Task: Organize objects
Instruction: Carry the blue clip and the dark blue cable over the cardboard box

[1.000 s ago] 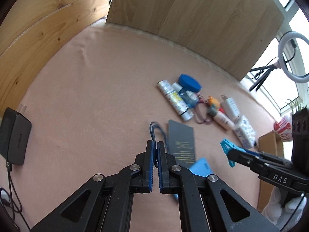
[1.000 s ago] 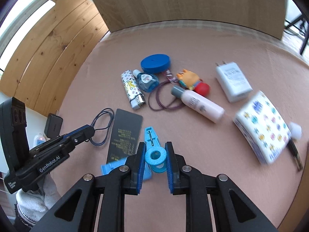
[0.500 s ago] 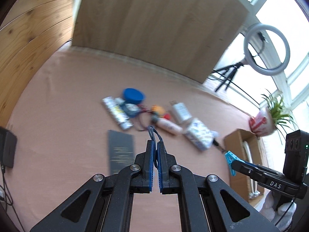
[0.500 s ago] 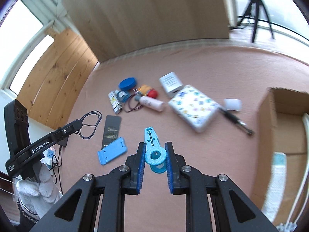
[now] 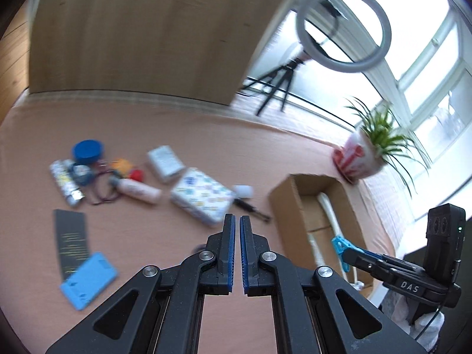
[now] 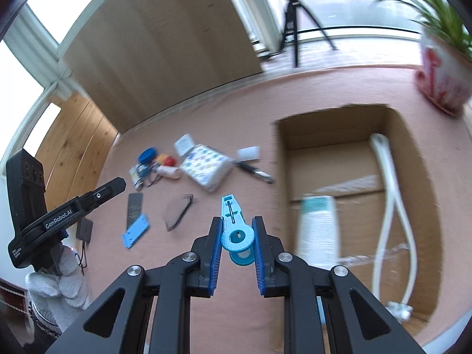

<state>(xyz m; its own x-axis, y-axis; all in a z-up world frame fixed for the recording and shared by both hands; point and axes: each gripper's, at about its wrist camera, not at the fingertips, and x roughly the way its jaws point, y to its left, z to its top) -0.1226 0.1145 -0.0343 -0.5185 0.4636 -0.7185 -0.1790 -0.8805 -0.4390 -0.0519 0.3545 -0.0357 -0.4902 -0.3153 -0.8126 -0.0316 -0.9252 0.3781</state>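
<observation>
My right gripper (image 6: 237, 219) is shut on a light blue plastic clip (image 6: 233, 212), which sticks out past the fingertips. It is held above the pink cloth just left of an open cardboard box (image 6: 283, 153). The left wrist view shows that clip (image 5: 339, 242) at the right gripper's tip, over the box (image 5: 283, 194). My left gripper (image 5: 237, 216) is shut, and nothing shows between its pads. A dark cable loop (image 6: 178, 212), blurred, appears over the cloth, apart from the left gripper (image 6: 118, 181).
The box holds a white cord (image 6: 386, 206) and a white pack (image 6: 318, 230). On the cloth lie a blue stand (image 5: 88, 283), black card (image 5: 70, 236), patterned tissue pack (image 5: 203, 194), pen (image 5: 250, 206), bottle (image 5: 138, 190) and blue lid (image 5: 88, 149). A potted plant (image 5: 357, 159) stands behind the box.
Both grippers rose and swung right, from the scattered items to the box. The cable loop that poked from the left fingertips is no longer there. The clip stays gripped.
</observation>
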